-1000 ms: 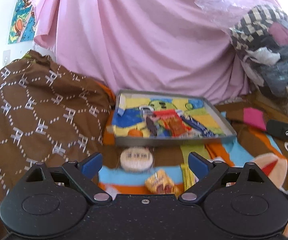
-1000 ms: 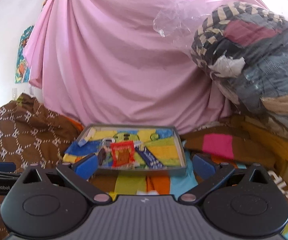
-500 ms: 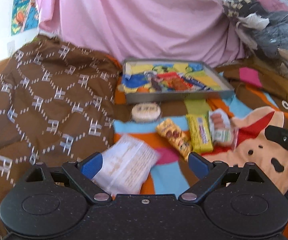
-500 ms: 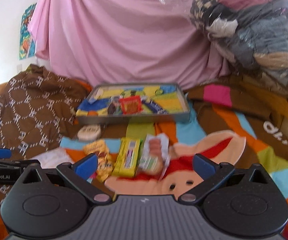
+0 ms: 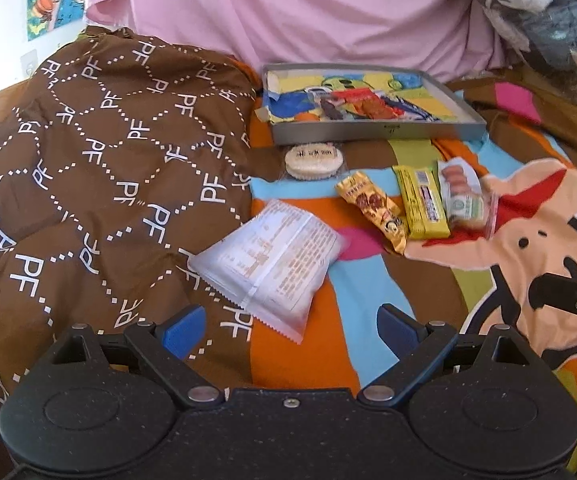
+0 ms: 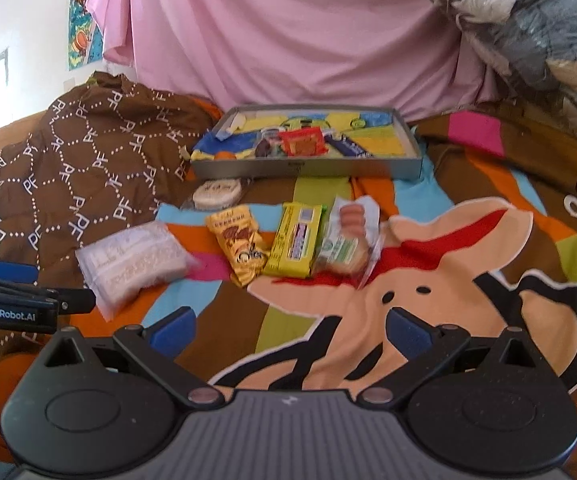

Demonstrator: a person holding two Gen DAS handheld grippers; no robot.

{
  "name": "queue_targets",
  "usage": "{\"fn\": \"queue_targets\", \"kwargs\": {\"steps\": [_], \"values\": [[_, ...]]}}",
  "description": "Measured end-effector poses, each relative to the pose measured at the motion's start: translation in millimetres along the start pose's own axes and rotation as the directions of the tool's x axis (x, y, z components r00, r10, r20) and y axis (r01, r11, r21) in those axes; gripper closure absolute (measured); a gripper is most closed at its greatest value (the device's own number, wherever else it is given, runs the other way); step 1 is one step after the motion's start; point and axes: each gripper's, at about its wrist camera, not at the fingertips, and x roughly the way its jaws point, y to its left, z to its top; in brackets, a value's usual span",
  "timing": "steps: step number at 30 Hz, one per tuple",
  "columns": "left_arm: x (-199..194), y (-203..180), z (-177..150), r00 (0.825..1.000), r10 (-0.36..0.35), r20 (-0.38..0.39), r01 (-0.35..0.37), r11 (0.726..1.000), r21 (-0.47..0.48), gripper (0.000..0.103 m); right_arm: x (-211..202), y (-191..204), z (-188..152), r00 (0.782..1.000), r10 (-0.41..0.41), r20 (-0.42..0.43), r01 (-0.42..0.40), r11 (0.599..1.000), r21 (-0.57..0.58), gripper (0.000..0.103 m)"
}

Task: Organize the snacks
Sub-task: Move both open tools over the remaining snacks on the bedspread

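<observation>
Snacks lie ahead of us: a white packet (image 5: 266,264) just beyond our left gripper (image 5: 290,326), whose jaws are spread and empty. Our right gripper (image 6: 288,330) hovers equally released, near the clear biscuit bag (image 6: 344,240), which is blurred; the far tray (image 6: 308,168) hides its contents partly.

Grey tray (image 5: 372,134) looks like matt metal; gold wrapper (image 5: 373,205) and yellow bar wrapper (image 5: 420,201) are glossy foil or plastic. White packet (image 5: 272,264) is smooth matt plastic film, printed. Brown quilt (image 5: 100,168) and pink sheet (image 5: 288,12) are soft matt cloth.
</observation>
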Motion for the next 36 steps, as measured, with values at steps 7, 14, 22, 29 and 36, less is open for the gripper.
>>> {"fn": "queue_targets", "kwargs": {"steps": [7,14,22,29,36], "values": [[-2.0,-13.9,6.2,1.000,-0.016,-0.020,0.019,0.991,0.135,0.010,12.0,-5.2,-5.8,0.998,0.026,-0.063,-0.026,1.000,-0.005,0.000],[5.8,-22.5,18.0,0.997,-0.033,-0.066,0.046,0.976,0.213,0.010,20.5,-11.8,-4.1,0.993,0.039,-0.109,-0.038,0.999,0.008,0.000],[18.3,-21.3,28.5,0.996,-0.019,-0.089,0.039,0.972,0.233,0.010,34.1,-9.4,0.2,0.986,0.070,-0.150,-0.073,0.997,-0.010,0.000],[31.6,-15.1,33.3,0.996,-0.002,-0.093,0.025,0.967,0.252,0.010,50.4,-4.5,6.0,0.984,0.096,-0.151,-0.103,0.994,-0.045,0.000],[48.4,-14.6,38.2,0.995,-0.016,-0.102,0.051,0.934,0.353,0.010,76.1,-2.7,13.2,0.979,0.134,-0.153,-0.152,0.983,-0.108,0.000]]}}
